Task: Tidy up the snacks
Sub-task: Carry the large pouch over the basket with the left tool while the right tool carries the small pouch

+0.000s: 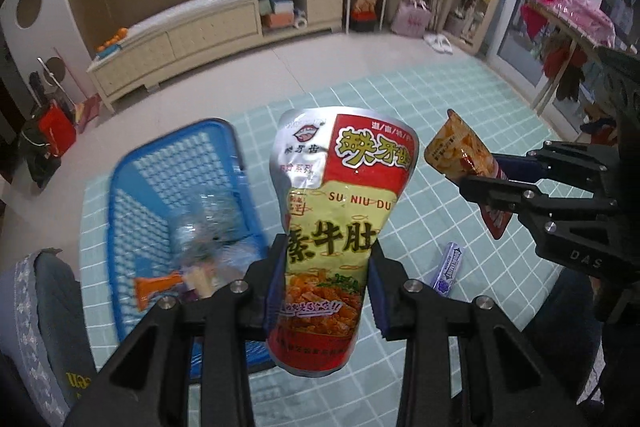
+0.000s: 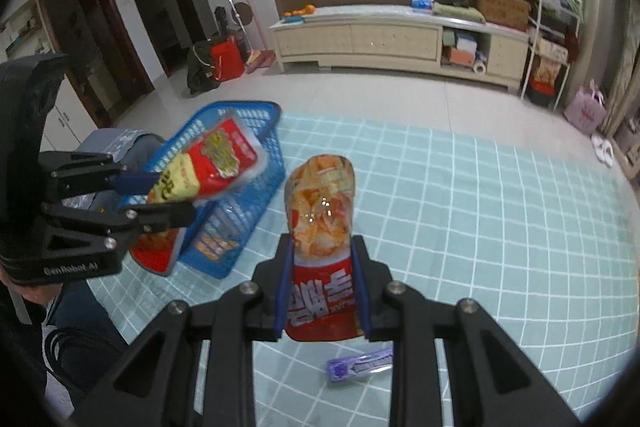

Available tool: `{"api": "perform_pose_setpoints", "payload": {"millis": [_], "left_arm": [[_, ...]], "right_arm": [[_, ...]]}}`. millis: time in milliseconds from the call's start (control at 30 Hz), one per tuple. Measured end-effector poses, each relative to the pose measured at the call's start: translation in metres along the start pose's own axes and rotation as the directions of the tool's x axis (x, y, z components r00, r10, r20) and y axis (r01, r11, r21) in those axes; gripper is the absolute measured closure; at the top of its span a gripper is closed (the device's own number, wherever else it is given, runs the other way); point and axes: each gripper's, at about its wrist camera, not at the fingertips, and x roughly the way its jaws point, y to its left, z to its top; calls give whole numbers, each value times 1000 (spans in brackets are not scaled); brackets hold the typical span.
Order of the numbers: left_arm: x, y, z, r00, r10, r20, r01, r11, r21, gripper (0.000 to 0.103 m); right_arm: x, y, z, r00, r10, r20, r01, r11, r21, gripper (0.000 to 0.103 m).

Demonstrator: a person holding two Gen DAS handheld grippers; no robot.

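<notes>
Your left gripper (image 1: 328, 287) is clamped on a glossy, crinkly foil snack pouch in red, yellow and silver (image 1: 340, 195). It's pinched at the waist and flares wider toward the top, long axis running straight out along the fingers, up off the table. Your right gripper (image 2: 322, 287) is squeezed onto a smaller shiny orange-and-red plastic snack packet (image 2: 322, 227), also pointing away along the fingers, rounded end farthest out. Both are in the air above the mint-green checked tablecloth (image 2: 480, 227). The blue plastic lattice basket (image 1: 160, 195) sits to the left with wrappers inside. A slim purple candy stick pack (image 2: 358, 365) lies flat on the cloth.
</notes>
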Motion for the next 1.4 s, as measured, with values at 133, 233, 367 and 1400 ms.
{"api": "perform_pose_setpoints", "payload": {"millis": [133, 233, 367, 1400], "left_arm": [[-24, 21, -8, 999, 23, 39, -22, 1000, -18, 68], [-24, 31, -17, 997, 34, 63, -32, 999, -35, 68], [-37, 46, -26, 995, 54, 84, -49, 997, -65, 68], [16, 125, -40, 999, 37, 18, -31, 966, -256, 67]], "right_arm": [[-11, 25, 10, 1000, 9, 28, -8, 999, -38, 72], [-14, 43, 16, 999, 18, 42, -14, 997, -78, 72], [-14, 68, 26, 997, 43, 56, -35, 990, -134, 72], [109, 123, 27, 984, 77, -159, -100, 985, -140, 71]]}}
